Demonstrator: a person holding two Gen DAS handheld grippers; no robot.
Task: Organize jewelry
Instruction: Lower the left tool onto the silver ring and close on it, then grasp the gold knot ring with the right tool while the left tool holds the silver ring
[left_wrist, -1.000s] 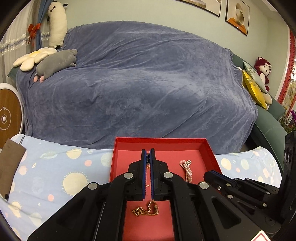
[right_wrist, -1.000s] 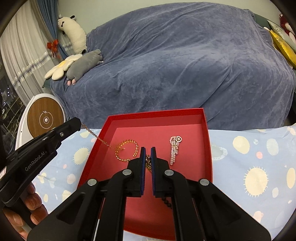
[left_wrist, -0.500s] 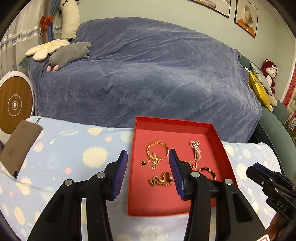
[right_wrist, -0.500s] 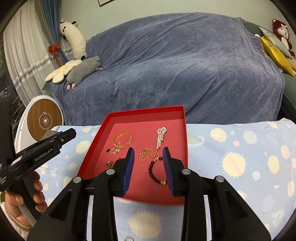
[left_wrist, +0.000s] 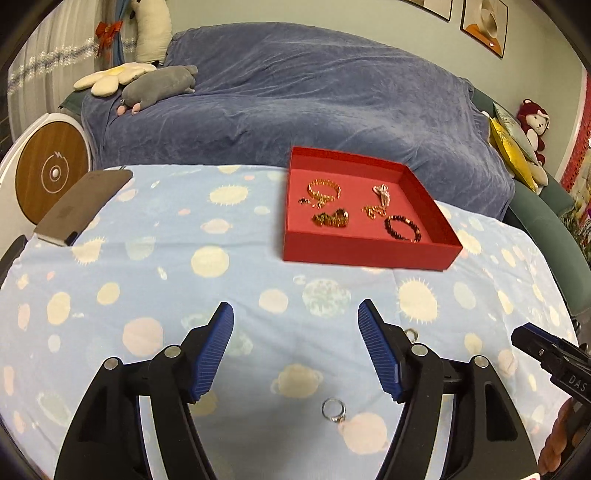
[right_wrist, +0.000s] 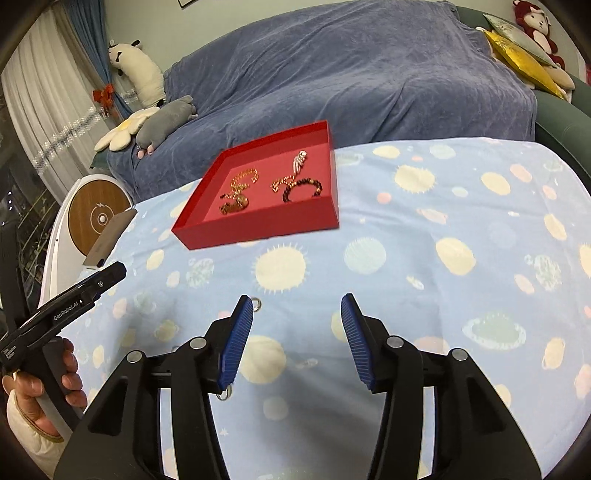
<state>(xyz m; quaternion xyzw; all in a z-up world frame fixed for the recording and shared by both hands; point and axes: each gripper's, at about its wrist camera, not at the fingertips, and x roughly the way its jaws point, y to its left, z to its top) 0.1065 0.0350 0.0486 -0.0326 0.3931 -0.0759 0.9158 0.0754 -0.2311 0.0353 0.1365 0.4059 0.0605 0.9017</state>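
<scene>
On the spotty tabletop (left_wrist: 155, 280), two rings (left_wrist: 333, 409) wait, apart from the red tray (left_wrist: 369, 254). Both grippers, left gripper (left_wrist: 295, 347) and right gripper (right_wrist: 297, 336), are opening, empty. Next: pinch one ring gently.

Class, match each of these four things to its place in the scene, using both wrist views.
Things:
1. dark bead bracelet
2. silver ring
3. grey plush toy
4. brown pouch

Places:
A. on the blue-covered sofa
B. inside the red tray
C. at the far left edge of the patterned cloth
D. on the patterned cloth, outside the tray

Pairs: 1-B, 2-D, 3-A, 4-C
</scene>
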